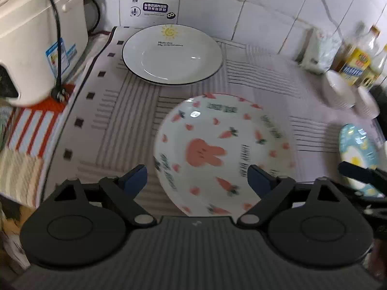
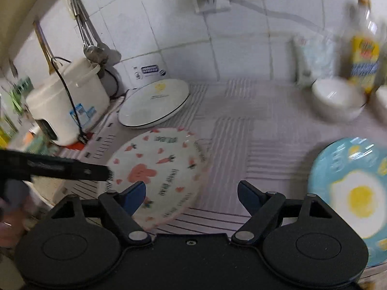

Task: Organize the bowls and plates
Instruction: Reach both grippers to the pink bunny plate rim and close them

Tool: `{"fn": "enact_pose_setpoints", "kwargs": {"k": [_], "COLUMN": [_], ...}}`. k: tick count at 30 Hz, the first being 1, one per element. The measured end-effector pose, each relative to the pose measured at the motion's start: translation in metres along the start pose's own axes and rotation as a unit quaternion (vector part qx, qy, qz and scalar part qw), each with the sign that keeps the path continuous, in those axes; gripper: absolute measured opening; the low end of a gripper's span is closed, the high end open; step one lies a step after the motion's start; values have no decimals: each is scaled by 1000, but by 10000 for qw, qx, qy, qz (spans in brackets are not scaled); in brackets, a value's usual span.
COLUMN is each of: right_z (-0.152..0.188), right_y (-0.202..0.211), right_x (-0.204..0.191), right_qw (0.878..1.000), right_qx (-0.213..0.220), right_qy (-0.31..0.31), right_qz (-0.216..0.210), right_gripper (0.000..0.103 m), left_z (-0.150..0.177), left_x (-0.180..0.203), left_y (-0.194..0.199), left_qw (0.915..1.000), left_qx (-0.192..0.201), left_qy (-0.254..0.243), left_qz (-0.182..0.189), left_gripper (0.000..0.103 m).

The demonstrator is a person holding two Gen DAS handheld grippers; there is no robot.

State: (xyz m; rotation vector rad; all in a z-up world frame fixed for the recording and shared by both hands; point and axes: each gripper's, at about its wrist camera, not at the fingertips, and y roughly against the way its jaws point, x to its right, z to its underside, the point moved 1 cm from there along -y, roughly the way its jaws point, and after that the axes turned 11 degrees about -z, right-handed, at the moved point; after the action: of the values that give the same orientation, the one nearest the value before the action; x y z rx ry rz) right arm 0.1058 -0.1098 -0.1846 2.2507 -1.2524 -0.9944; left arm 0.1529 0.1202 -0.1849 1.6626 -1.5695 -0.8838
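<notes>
Striped worktop (image 1: 116, 120) is carrying a carrot-print plate (image 1: 217, 149), seemingly lying between the spread left gripper (image 1: 197, 178); right gripper (image 2: 191, 193) is hovering spread beside it.

The sun plate (image 1: 172, 54) lies behind the rabbit plate (image 1: 223, 154), with the egg plate (image 2: 350, 198) well right.

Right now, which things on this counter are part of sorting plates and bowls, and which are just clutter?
For the job:
- sun plate
- rabbit-and-carrot plate
- fried-egg plate
- white bowls

Just lying about:
- rice cooker and its black cord
- oil bottle
- white packet
- hanging ladles
- striped mat

Both grippers, left gripper and right gripper, are open.
</notes>
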Motion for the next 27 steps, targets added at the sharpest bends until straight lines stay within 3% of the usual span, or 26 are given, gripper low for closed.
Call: {"fn": "enact_pose_setpoints", "kwargs": {"k": [2, 4, 8, 10, 13, 16, 19, 23, 25, 27], "right_z": [-1, -2, -4, -4, -5, -5, -2, 4, 7, 9], "right_y": [-15, -27, -43, -53, -66, -71, -75, -74, -80, -79], "right_x": [-3, -6, 11, 14, 20, 18, 14, 17, 22, 20], "right_qw": [9992, 9976, 9990, 9984, 9976, 9969, 9963, 9956, 9934, 9936], "right_qx": [-94, -108, -30, -123, -200, -150, -88, -11, -372, -392], "right_qy": [253, 423, -340, -361, -594, -690, -710, -816, -1010, -1000], "right_qz": [281, 536, 279, 407, 277, 337, 471, 465, 385, 339], "right_gripper": [85, 85, 82, 73, 49, 43, 42, 34, 28, 28], "left_z": [-3, -7, -13, -15, -17, -14, -19, -28, -30, -32], "left_x": [-2, -6, -17, -19, -20, -20, -22, -35, -46, -48], "left_y": [-15, -29, -50, -60, -65, -64, -68, -79, -87, -92], "left_qw": [9995, 9986, 9967, 9959, 9955, 9953, 9930, 9924, 9896, 9873], "left_qx": [-155, -390, -660, -755, -708, -505, -524, -798, -1003, -1123], "left_qy": [-239, -331, -465, -502, -618, -818, -1001, -609, -282, -141], "left_qz": [-104, -136, 6, 38, 82, 90, 350, 715, 993, 1114], "left_gripper": [81, 68, 62, 54, 38, 27, 22, 19, 18, 17]}}
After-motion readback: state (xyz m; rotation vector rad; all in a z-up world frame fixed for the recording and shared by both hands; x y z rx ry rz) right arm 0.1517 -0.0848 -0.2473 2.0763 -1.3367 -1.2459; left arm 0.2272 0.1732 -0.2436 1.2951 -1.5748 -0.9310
